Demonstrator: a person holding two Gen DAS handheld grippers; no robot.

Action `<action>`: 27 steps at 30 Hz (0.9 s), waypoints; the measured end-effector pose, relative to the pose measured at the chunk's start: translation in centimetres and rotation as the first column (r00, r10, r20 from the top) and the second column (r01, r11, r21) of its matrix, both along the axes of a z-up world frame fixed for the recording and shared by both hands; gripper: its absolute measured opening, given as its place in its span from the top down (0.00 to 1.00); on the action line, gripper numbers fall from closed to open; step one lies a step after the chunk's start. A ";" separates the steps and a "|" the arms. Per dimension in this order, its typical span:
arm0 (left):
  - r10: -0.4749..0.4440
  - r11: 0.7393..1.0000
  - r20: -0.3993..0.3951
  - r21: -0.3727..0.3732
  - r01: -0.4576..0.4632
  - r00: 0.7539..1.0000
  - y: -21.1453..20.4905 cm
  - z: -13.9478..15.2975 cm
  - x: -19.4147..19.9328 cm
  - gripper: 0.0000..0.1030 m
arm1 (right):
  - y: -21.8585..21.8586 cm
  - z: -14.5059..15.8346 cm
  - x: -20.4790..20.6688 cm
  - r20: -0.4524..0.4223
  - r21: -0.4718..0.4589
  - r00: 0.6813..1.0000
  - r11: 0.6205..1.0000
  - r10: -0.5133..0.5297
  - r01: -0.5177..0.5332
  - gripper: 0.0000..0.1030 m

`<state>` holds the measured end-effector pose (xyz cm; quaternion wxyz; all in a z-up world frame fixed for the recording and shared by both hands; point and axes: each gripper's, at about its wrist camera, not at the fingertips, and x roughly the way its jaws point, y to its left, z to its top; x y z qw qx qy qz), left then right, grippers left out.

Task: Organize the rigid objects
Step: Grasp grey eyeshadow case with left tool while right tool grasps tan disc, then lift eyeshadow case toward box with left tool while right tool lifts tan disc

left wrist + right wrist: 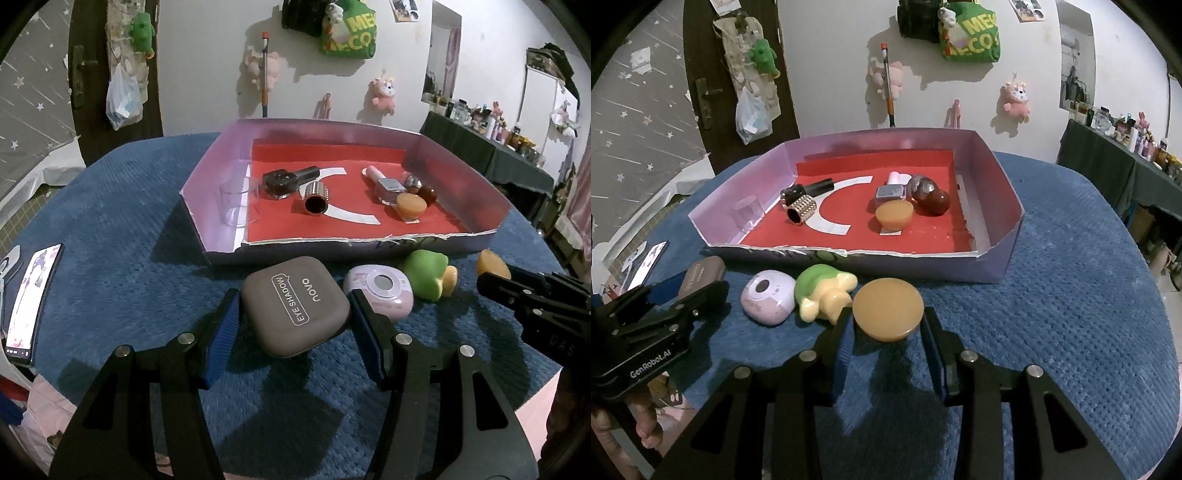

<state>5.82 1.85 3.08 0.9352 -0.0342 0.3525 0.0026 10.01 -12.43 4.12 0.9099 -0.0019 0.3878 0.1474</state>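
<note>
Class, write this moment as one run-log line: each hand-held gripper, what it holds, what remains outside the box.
left hand-held gripper: eye shadow case | right hand-held gripper: orange disc | outside box: lilac compact, green figure

Two orange discs (pixel 888 309), two nail-polish bottles (pixel 286 180)

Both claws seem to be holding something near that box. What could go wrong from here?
The left gripper pinches the smooth eye shadow case only by its edges, so it might slip out. The right gripper holds the orange disc at its underside; it might tip. The tray already holds several items, so dropped pieces could knock them.
</note>
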 end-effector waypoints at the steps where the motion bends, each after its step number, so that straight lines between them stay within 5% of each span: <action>1: -0.001 1.000 0.003 -0.002 0.001 1.000 0.0 0.1 -0.1 0.45 | 0.0 0.1 -0.2 0.004 0.002 1.000 1.000 0.001 -0.001 0.62; 27: -0.044 0.999 0.082 -0.012 0.045 0.996 -1.1 2.8 -2.4 0.45 | 0.3 2.5 -3.3 0.063 0.017 0.998 1.000 0.018 -0.020 0.62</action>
